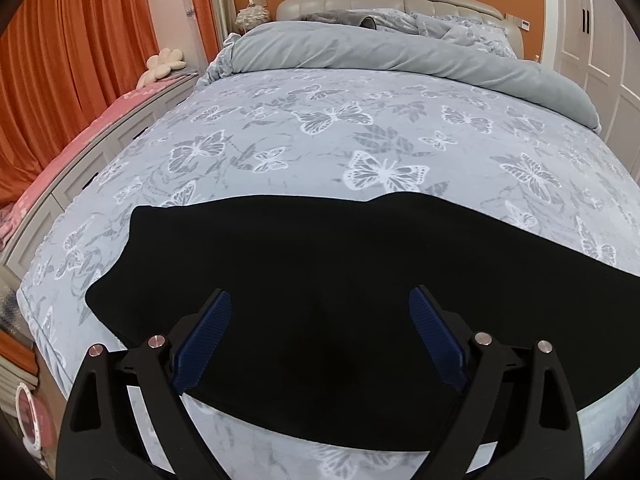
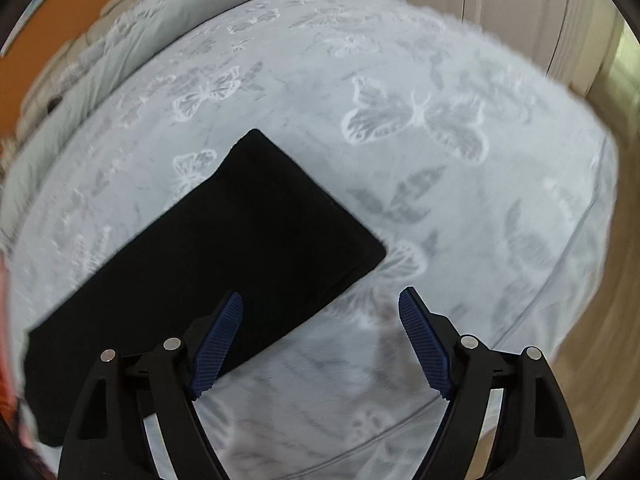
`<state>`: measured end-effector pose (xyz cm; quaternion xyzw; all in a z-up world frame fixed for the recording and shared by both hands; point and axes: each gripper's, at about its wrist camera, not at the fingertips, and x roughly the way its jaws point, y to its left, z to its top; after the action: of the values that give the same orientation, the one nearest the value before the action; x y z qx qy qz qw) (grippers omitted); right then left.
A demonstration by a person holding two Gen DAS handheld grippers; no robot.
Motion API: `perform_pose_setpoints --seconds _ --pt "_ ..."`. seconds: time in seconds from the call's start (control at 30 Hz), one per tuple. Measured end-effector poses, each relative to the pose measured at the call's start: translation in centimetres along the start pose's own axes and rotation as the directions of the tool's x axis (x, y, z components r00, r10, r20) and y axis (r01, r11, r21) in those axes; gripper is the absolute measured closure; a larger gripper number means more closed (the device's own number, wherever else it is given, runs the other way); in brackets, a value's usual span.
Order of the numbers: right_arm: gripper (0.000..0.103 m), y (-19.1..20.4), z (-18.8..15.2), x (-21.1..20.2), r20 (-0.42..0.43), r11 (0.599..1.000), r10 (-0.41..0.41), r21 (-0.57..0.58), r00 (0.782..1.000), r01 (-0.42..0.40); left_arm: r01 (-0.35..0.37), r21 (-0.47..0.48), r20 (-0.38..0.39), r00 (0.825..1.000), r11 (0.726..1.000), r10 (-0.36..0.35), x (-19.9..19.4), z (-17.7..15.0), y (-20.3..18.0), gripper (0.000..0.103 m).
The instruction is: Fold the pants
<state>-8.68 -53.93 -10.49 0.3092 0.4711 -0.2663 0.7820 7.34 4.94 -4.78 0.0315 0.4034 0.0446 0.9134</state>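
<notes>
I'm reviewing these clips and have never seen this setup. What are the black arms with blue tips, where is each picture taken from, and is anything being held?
Each picture comes from a fisheye camera mounted on a handheld two-finger gripper, looking along its fingers; a person carries one in each hand. The black arms with blue pads are those fingers. The left gripper hangs open above the black pants, which lie on a butterfly-print bedspread. The right gripper is also open, near the pants' narrow end. Neither holds anything. A grey duvet is bunched by the headboard.
</notes>
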Motion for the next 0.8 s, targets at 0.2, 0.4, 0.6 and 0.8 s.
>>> perform_pose_setpoints --seconds 0.2,0.4,0.6,0.8 --pt "0.022 -0.1 -0.2 1.6 -0.045 0.996 0.066 0.065 0.997 -0.063 -0.02 -0.001 -0.004 1.0 1.0 0.02 0.1 -0.3 0.7 0.014" --pt "0.04 1.6 0.2 2.1 -0.024 0.995 0.093 0.048 0.995 -0.091 -0.035 0.003 -0.003 0.999 0.999 0.035 0.0 -0.7 1.3 0.014" --pt "0.09 3.3 0.7 0.1 0.063 0.985 0.16 0.054 0.985 -0.164 -0.055 -0.001 0.005 0.998 0.998 0.055 -0.2 -0.9 2.3 0.014" --pt "0.09 11.6 -0.9 -5.5 0.194 0.927 0.355 -0.198 0.915 -0.318 -0.077 -0.061 0.002 0.997 0.995 0.077 -0.3 -0.6 4.9 0.014"
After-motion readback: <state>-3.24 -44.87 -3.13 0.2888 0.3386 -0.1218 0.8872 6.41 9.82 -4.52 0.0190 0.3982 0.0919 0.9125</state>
